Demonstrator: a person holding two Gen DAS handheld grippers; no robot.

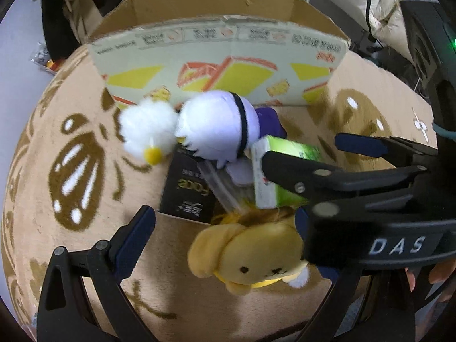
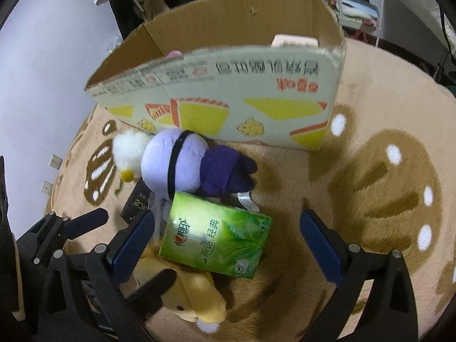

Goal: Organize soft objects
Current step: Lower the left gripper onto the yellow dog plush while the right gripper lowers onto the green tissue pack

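A yellow dog plush (image 1: pixel 253 259) lies on the carpet between the open fingers of my left gripper (image 1: pixel 225 239); it also shows in the right wrist view (image 2: pixel 196 296). A lavender and white plush (image 1: pixel 216 125) with a purple body (image 2: pixel 176 162) lies behind it, next to a fluffy white plush (image 1: pixel 148 131). A green tissue pack (image 2: pixel 216 236) sits between the open fingers of my right gripper (image 2: pixel 228 242), which shows in the left wrist view (image 1: pixel 302 154) around the pack (image 1: pixel 285 148). An open cardboard box (image 2: pixel 228 85) stands behind the pile.
A black "face" box (image 1: pixel 188 188) and a clear plastic bag (image 1: pixel 225 188) lie under the plush toys. A beige carpet with brown patterns (image 2: pixel 384 185) covers the floor. Shelves and bedding stand beyond the box.
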